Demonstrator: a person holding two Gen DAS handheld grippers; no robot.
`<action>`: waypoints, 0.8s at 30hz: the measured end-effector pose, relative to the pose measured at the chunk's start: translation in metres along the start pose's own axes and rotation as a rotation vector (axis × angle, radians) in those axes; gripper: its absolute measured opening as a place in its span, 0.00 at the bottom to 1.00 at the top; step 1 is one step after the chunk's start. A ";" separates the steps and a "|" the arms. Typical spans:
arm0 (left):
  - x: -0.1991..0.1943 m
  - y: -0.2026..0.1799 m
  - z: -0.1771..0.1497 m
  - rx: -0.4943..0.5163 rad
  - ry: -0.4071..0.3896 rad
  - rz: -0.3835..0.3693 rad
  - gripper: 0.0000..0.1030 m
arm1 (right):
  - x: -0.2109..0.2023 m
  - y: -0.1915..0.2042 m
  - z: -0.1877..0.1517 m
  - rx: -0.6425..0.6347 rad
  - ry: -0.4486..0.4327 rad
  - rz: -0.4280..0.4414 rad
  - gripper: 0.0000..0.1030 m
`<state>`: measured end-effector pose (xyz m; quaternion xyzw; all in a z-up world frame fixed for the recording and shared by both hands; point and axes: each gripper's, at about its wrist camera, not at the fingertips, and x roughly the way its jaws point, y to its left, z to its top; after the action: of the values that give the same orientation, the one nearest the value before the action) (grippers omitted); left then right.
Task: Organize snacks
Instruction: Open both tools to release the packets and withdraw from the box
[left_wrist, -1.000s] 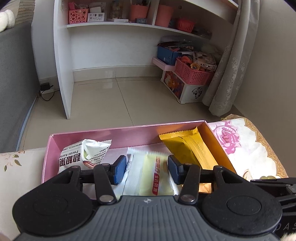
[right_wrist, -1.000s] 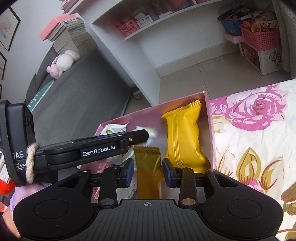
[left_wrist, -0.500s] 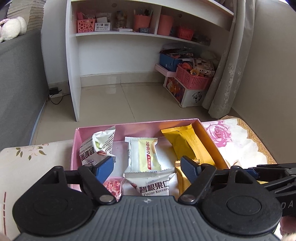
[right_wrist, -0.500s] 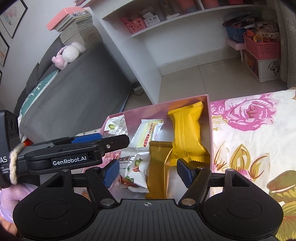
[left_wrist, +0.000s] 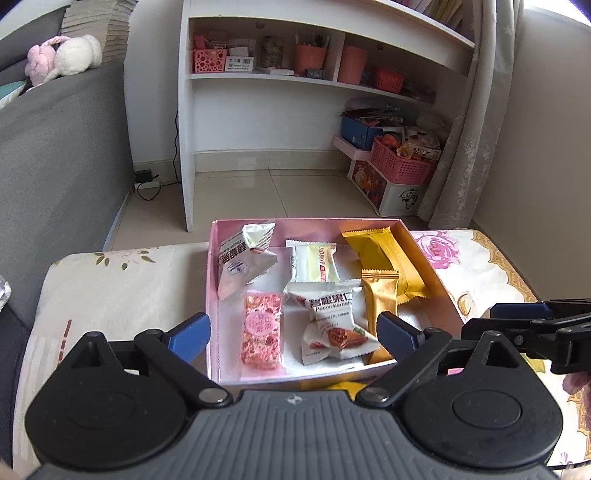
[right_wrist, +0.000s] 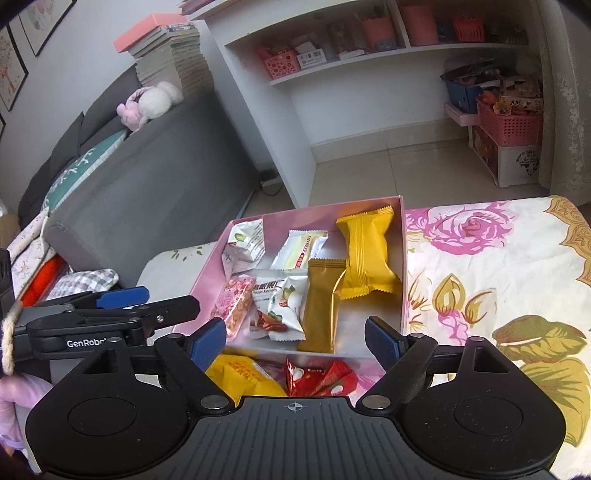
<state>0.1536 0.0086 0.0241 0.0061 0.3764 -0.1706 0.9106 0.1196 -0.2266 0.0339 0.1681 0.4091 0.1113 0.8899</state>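
A pink box (left_wrist: 215, 258) (right_wrist: 402, 258) sits on the flowered table and holds several snack packets: a yellow pack (left_wrist: 384, 254) (right_wrist: 365, 251), a gold bar (left_wrist: 380, 299) (right_wrist: 321, 302), a pecan packet (left_wrist: 332, 317) (right_wrist: 280, 302), a pink nougat bar (left_wrist: 261, 332) (right_wrist: 236, 302), a white-yellow candy (left_wrist: 314, 258) (right_wrist: 299, 251) and a white tilted packet (left_wrist: 243, 262) (right_wrist: 243, 240). My left gripper (left_wrist: 293, 332) (right_wrist: 122, 302) is open and empty, at the box's near edge. My right gripper (right_wrist: 295, 339) (left_wrist: 517, 314) is open and empty, above the box's near wall.
On the table in front of the box lie a yellow packet (right_wrist: 240, 376) and a red packet (right_wrist: 317, 376). A grey sofa (right_wrist: 147, 177) stands left. A white shelf unit (left_wrist: 295, 92) and pink baskets (left_wrist: 402, 166) stand behind, across the tiled floor.
Both grippers have opened wide and pulled back and up from the box. The gold bar and the white-yellow candy now lie free in the box.
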 end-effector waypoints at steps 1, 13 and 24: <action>-0.004 0.001 -0.004 -0.003 0.002 0.006 0.95 | -0.003 0.001 -0.003 -0.005 -0.002 -0.008 0.89; -0.037 -0.002 -0.050 -0.036 -0.018 -0.002 0.99 | -0.032 -0.003 -0.046 -0.056 -0.037 -0.065 0.93; -0.029 -0.013 -0.087 0.130 0.014 -0.082 0.99 | -0.037 -0.021 -0.075 -0.192 -0.046 -0.126 0.94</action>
<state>0.0705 0.0172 -0.0168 0.0509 0.3709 -0.2316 0.8979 0.0392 -0.2427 0.0056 0.0586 0.3858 0.0898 0.9163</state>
